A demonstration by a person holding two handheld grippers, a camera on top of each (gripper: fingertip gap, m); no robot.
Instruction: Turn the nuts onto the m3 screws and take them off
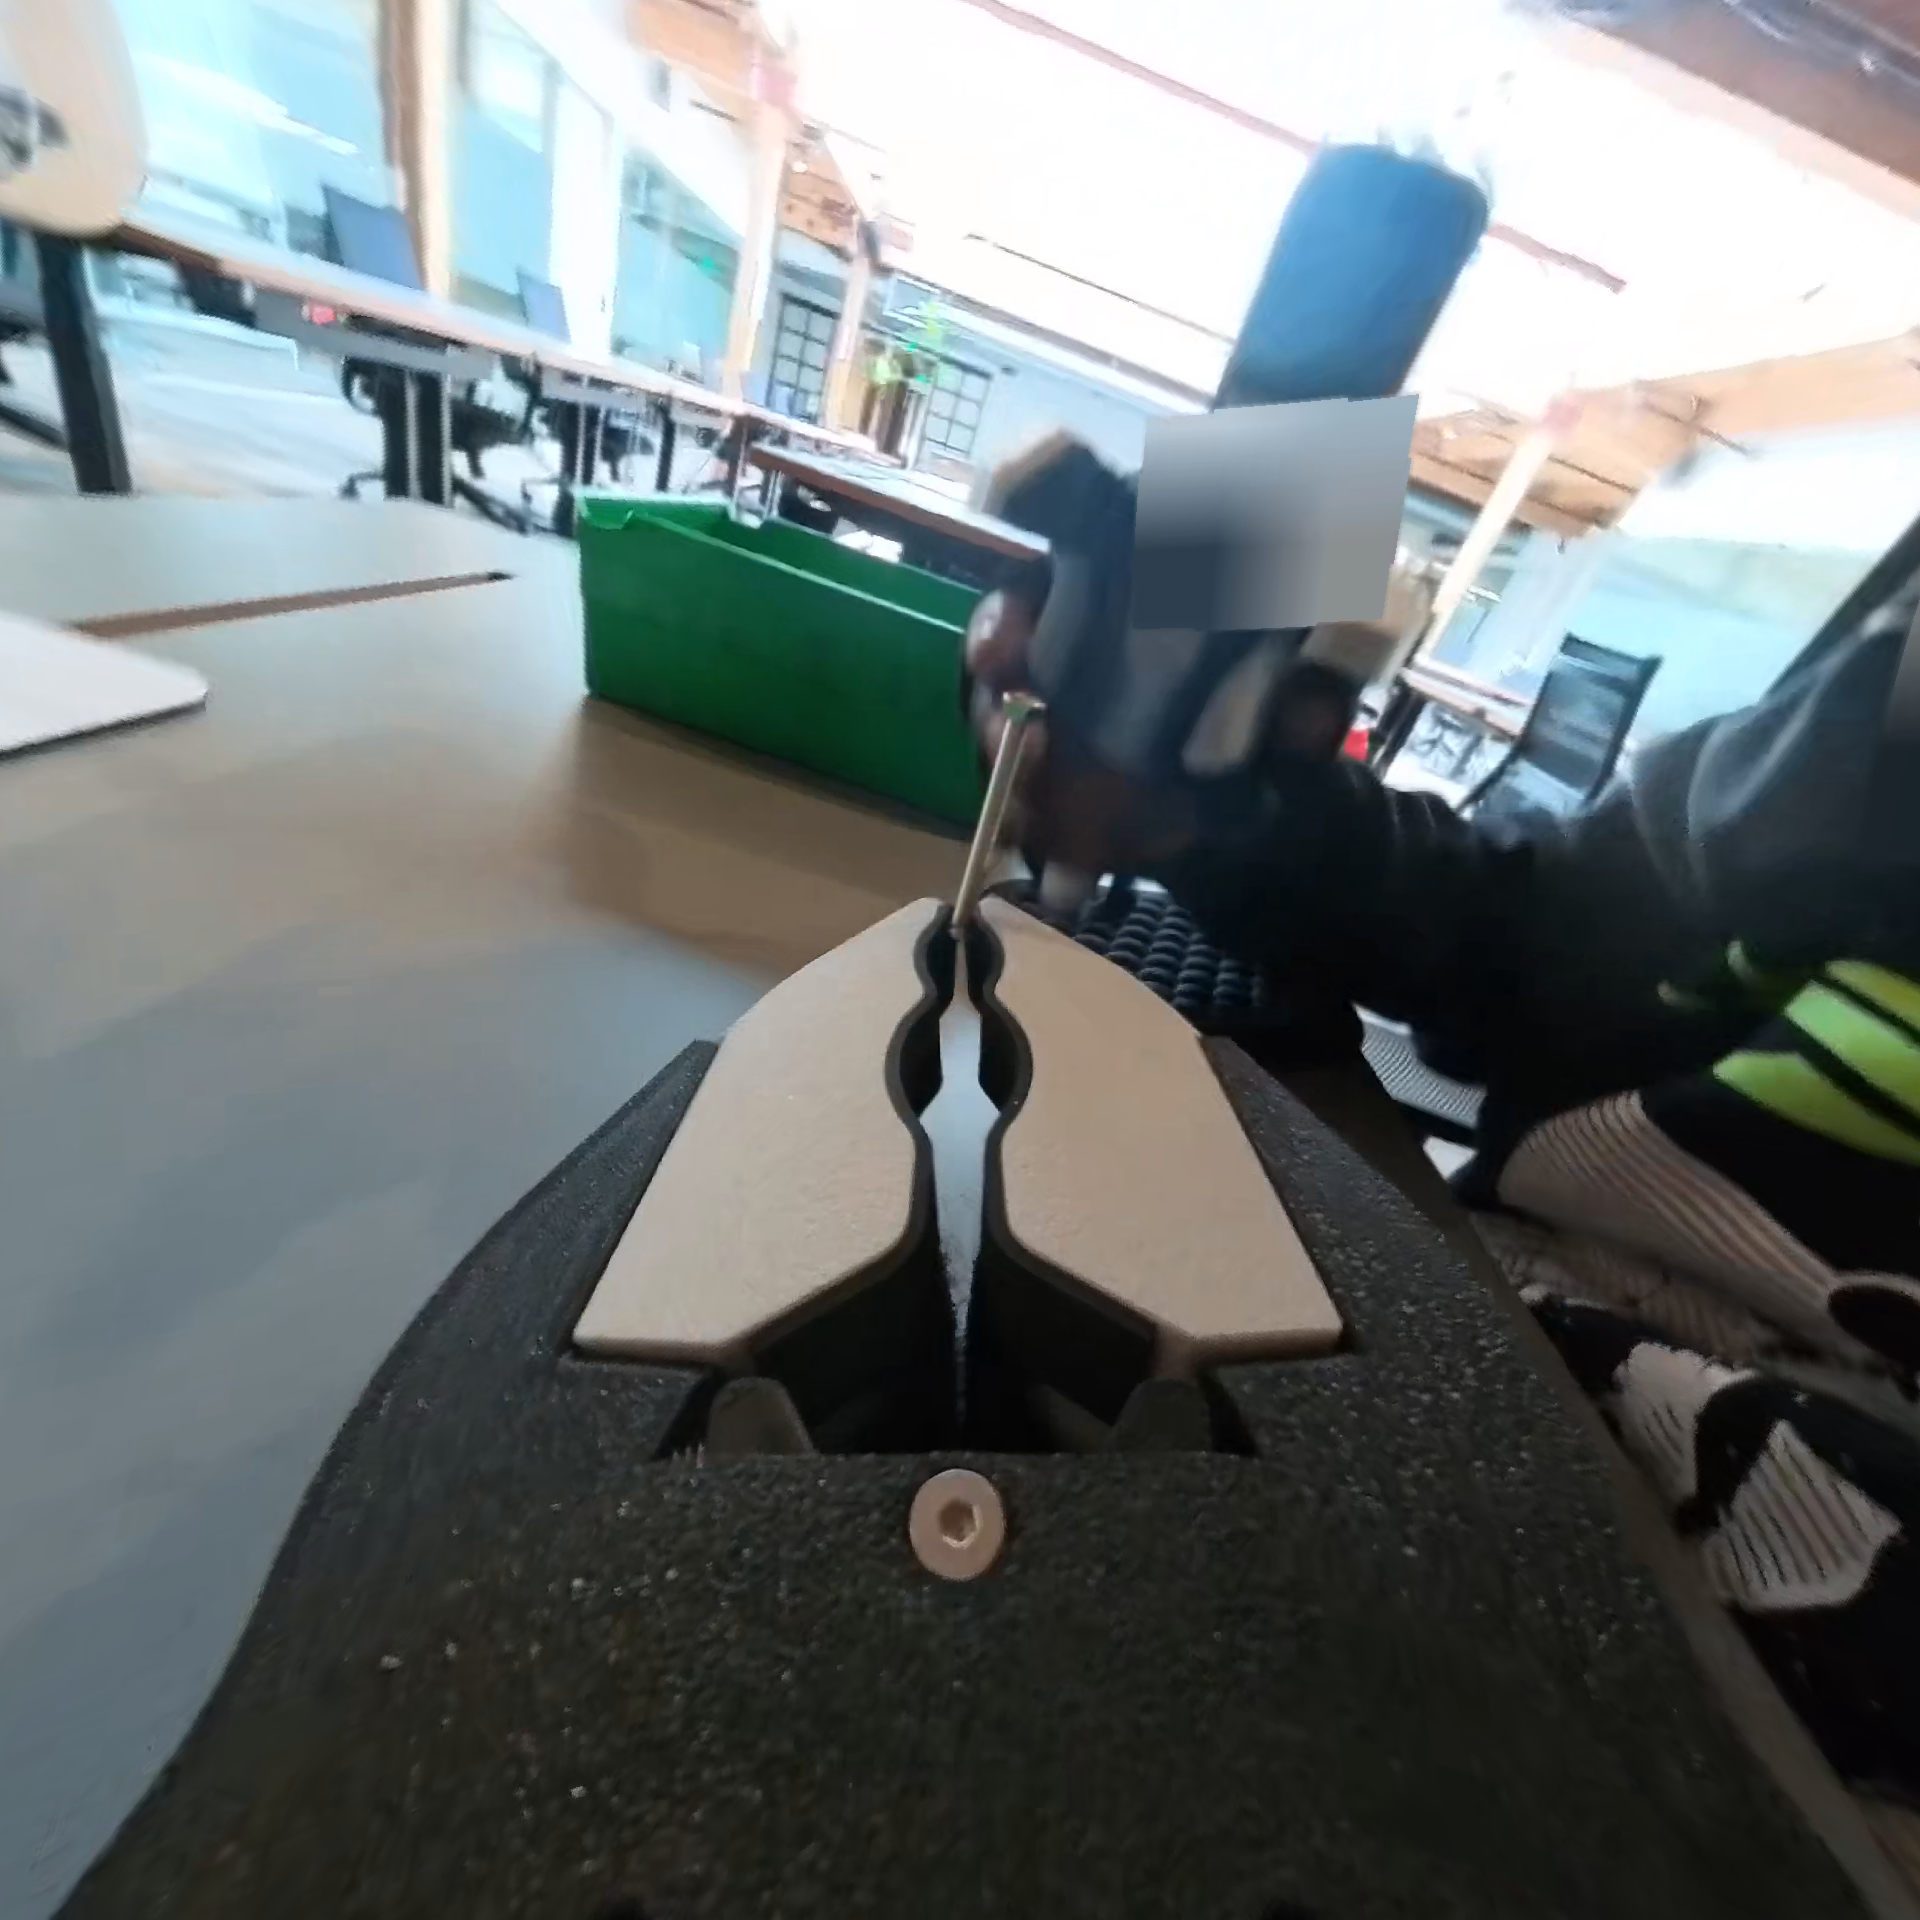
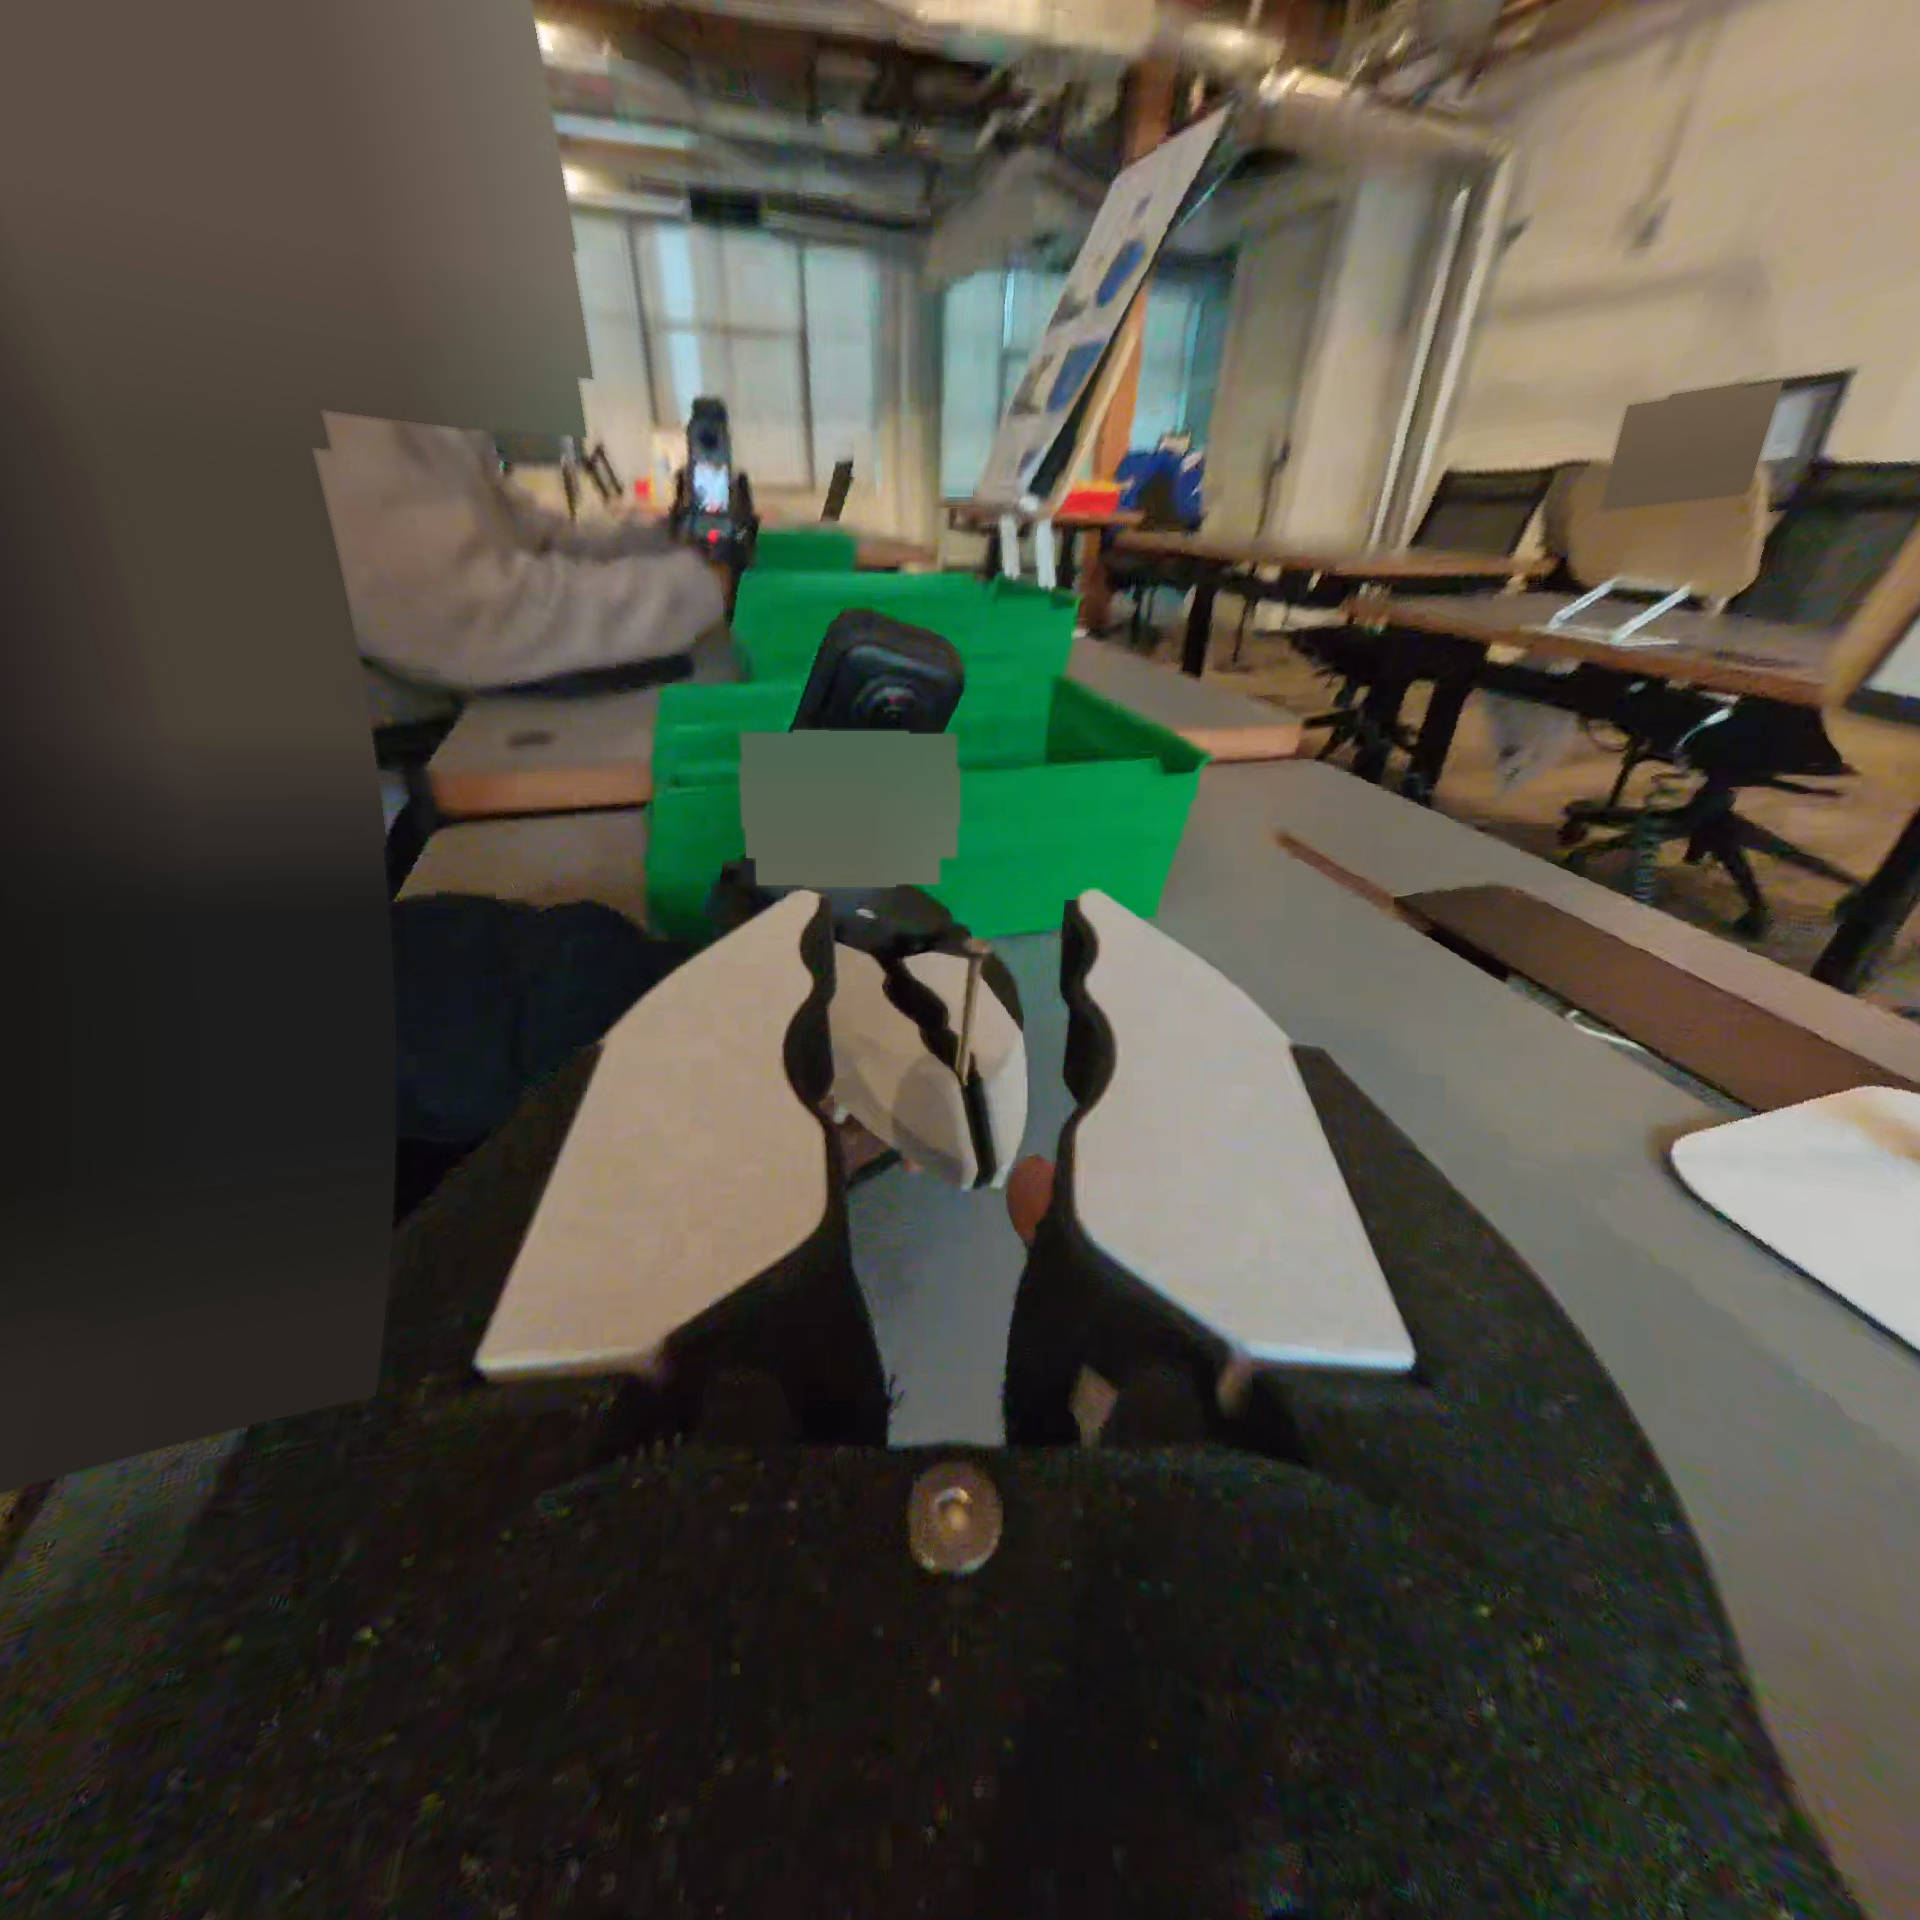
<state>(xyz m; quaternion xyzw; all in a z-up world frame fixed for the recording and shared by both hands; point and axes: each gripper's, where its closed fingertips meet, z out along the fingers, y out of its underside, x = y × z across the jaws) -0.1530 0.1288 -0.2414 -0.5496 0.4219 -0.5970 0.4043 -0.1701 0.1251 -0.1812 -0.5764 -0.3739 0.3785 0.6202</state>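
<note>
left claw [image 1: 961, 928]: pinched on a thin silver screw [image 1: 995, 805], head up, tilted. right claw [image 2: 940, 997]: wide, nothing in it, facing the left one. counter [image 1: 312, 852]: green bin [image 1: 769, 644], black mat [image 1: 1174, 951]. nuts: none visible; threading seemingly not begun.

1. A smooth grey counter [image 2: 1351, 935] with a dark wood edge strip [image 2: 1662, 997].
2. Long wood-topped desks on black legs [image 1: 436, 343] and black office chairs [image 2: 1704, 769].
3. Tall bright windows [image 2: 727, 343], pale walls [image 2: 1662, 229] and exposed silver ceiling ducts [image 2: 1351, 114].
</note>
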